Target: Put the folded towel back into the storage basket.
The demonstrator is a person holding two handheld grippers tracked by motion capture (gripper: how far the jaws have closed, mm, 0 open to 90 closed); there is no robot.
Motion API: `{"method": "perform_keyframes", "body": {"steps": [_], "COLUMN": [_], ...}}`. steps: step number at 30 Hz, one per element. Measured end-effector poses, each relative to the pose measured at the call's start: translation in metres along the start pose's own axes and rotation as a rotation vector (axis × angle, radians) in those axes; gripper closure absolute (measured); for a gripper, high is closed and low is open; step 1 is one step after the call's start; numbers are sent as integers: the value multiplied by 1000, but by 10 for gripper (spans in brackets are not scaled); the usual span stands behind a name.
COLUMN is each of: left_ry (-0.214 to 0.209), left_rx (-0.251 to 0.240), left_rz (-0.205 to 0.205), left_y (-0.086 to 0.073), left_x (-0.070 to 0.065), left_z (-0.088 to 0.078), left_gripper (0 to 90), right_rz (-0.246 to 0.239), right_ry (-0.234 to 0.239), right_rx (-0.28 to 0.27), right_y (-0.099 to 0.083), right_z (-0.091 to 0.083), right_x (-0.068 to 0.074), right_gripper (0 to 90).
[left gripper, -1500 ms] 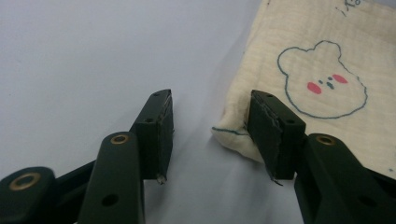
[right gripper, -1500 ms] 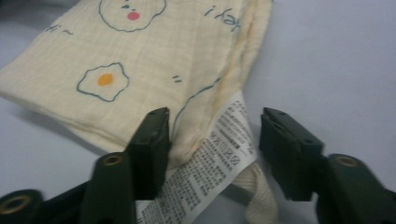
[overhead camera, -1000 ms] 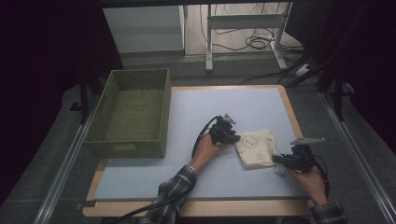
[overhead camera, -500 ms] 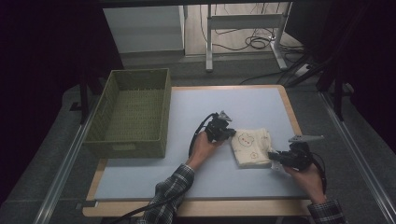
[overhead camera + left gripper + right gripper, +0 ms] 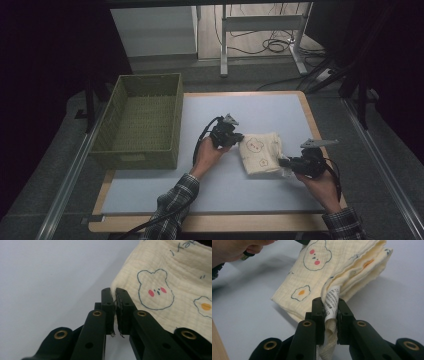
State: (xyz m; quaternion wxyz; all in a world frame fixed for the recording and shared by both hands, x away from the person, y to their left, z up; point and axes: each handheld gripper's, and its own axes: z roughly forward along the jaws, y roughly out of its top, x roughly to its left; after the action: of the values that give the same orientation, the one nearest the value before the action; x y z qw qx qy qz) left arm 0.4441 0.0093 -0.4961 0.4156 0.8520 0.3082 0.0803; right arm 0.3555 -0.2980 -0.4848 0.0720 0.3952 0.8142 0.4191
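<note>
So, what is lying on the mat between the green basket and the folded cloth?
In the high view, the left gripper and its hand lie between the basket and the cloth.

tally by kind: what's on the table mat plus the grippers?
Folded cream cloth: 1
Green woven basket: 1
Grippers: 2, the left gripper shut on the cloth's edge, the right gripper shut on the cloth at its care label
Total: 4
</note>
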Motion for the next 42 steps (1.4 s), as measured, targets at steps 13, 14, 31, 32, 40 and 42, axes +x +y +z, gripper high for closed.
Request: {"method": "perform_keyframes", "body": {"steps": [13,14,31,32,40,42], "left_ry": [28,32,71,74,107,114], "left_rx": [61,71,184,189,208,209], "left_rz": [2,2,29,30,32,28], "left_y": [8,10,31,31,30,29], "left_x": [11,11,24,24,32,34], "left_z": [-24,-26,-62,-64,-80,-85], "left_gripper": [853,853,848,849,847,847], "right_rz": [-30,-30,-48,-48,-75,-79], "right_ry": [31,33,81,85,103,110], "right_rx": [-14,-13,-49,-50,-47,-48], "right_y": [18,19,38,40,52,55], "right_z": [8,8,18,19,32,35], "right_x": [10,11,22,23,31,33], "right_gripper": [799,799,798,798,798,798]}}
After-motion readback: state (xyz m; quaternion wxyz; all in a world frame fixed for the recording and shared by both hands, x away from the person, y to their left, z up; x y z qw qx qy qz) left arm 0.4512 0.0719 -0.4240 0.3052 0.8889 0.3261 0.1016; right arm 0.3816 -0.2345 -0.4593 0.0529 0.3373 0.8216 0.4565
